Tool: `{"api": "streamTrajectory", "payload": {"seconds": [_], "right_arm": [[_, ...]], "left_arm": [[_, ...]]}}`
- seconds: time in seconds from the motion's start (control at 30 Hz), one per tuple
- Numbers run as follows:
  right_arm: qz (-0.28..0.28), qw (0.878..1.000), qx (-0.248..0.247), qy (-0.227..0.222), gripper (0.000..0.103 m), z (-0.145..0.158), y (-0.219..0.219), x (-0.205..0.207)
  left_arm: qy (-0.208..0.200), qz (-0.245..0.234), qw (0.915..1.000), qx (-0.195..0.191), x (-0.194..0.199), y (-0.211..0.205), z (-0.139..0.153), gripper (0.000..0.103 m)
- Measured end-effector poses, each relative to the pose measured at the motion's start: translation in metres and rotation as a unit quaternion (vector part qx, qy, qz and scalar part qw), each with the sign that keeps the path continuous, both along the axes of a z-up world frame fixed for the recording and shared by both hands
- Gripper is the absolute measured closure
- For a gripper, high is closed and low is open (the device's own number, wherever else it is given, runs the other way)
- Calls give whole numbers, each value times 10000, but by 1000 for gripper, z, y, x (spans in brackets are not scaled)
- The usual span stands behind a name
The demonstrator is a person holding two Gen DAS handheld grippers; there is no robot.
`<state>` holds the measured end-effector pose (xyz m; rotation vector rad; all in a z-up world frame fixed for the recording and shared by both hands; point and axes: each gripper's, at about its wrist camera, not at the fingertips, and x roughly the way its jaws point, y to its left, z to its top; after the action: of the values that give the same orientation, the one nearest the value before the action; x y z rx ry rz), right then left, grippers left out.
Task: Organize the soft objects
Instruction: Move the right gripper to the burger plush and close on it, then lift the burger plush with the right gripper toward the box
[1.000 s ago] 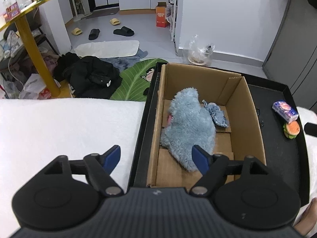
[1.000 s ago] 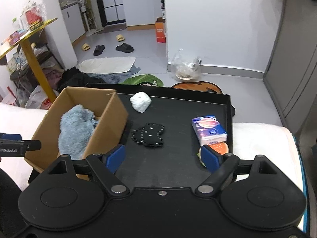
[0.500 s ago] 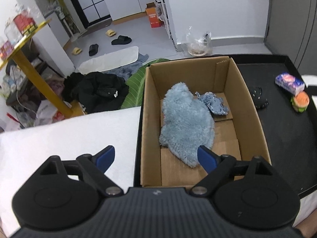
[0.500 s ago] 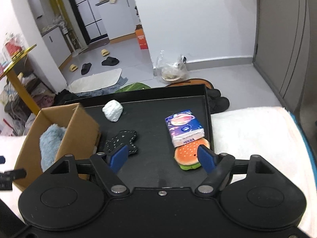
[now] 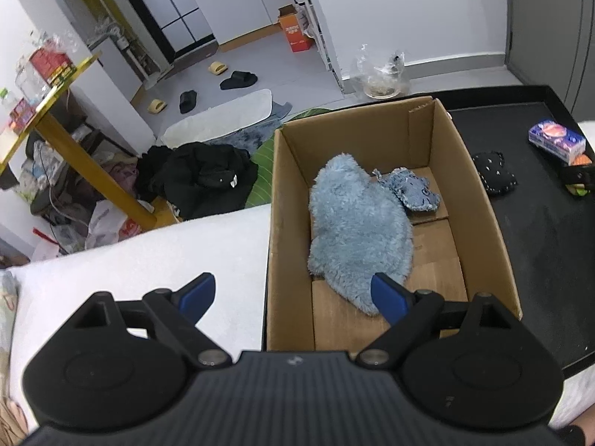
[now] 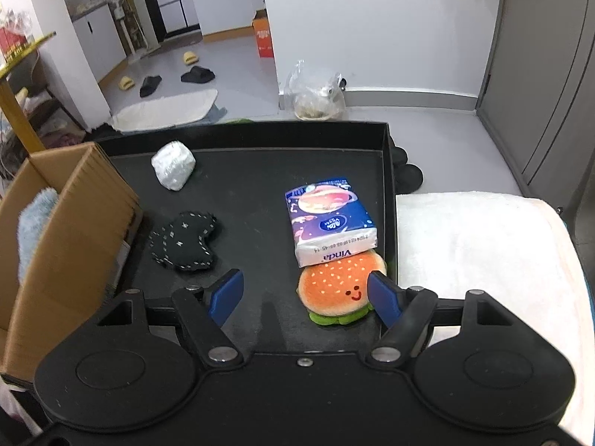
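Observation:
A cardboard box (image 5: 286, 171) stands on a black tray (image 6: 260, 141). In it lie a fluffy blue plush (image 5: 357, 226) and a small blue denim piece (image 5: 412, 191). My left gripper (image 5: 293, 293) is open and empty above the box's near left corner. On the tray lie a plush burger (image 6: 336, 291), a tissue pack (image 6: 329, 219) resting on the burger's far edge, a black star-patterned pad (image 6: 184, 241) and a white wad (image 6: 173, 165). My right gripper (image 6: 305, 295) is open, just in front of the burger, whose right side lies between the fingers.
The box (image 6: 63, 223) fills the tray's left side. White towel (image 6: 479, 260) covers the surface right of the tray, and also left of it (image 5: 130, 260). Clothes, slippers and a yellow table lie on the floor beyond.
My right gripper has moved right and forward, from the tray's middle to the burger. My left gripper has risen and drawn back left over the box; the box contents are unchanged.

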<state>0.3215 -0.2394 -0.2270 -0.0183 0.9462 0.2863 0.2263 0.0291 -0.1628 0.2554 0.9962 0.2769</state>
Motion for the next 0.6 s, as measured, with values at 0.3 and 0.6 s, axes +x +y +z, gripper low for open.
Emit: {"api": "streamTrajectory", "payload": {"seconds": [0.3,0.6], "right_arm": [[67,9975,-678,-167,40,-19,9,2],[334,9904,-1262,-451,75,-16,14,-13]], "left_arm": [[102,51,9999,36,2,0,-2,13],[109,138,9998,9,-2,3,1,13]]}}
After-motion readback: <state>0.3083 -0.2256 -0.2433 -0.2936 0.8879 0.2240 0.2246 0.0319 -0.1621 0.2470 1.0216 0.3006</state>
